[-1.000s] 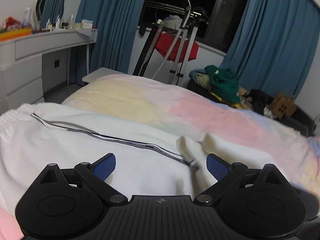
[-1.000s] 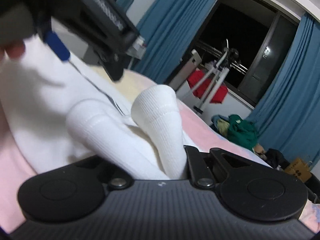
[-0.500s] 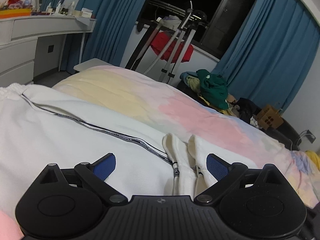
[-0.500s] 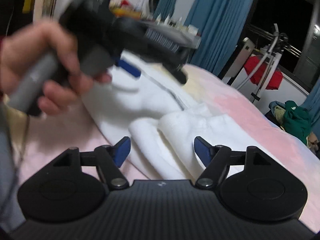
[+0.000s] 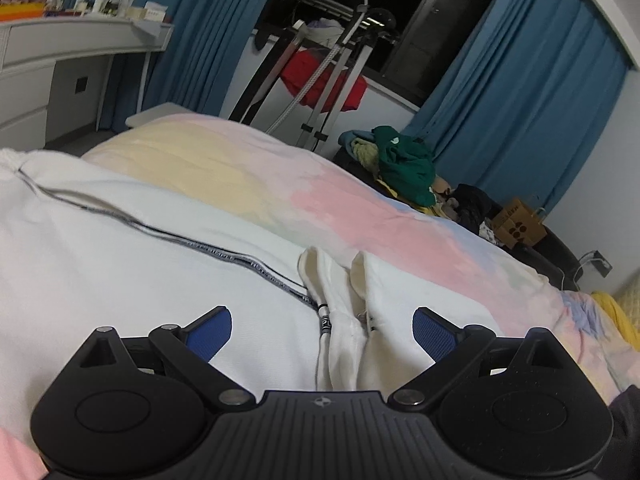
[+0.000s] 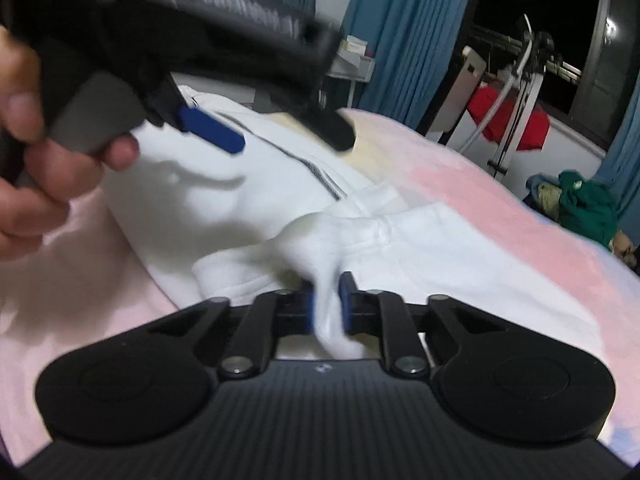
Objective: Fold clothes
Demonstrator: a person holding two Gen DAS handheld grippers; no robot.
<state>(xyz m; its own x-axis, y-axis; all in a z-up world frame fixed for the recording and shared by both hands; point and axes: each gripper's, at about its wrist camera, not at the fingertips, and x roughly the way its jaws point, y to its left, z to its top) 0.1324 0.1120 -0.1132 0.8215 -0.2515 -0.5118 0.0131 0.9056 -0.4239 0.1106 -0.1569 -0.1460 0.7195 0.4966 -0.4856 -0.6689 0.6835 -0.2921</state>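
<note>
A white zip-up garment (image 5: 132,264) lies on the pastel bed cover (image 5: 332,200), its dark zipper line (image 5: 224,254) running across. My left gripper (image 5: 322,326) is open, hovering over the garment with two white cuffs (image 5: 344,300) between its blue pads. It also shows from the right wrist view (image 6: 208,128), held by a hand at upper left. My right gripper (image 6: 326,306) is shut on a bunched white fold of the garment (image 6: 328,240), which rises between the pads.
A white dresser (image 5: 48,76) stands at far left. A drying rack with a red cloth (image 5: 324,84) stands behind the bed. A pile of green clothes (image 5: 404,164) and a cardboard box (image 5: 518,226) lie at right, before blue curtains.
My right gripper was shut on the cuff, opened half a second ago, and has now closed on a fold of the white garment. My left gripper stayed open and shifted slightly over the cuffs.
</note>
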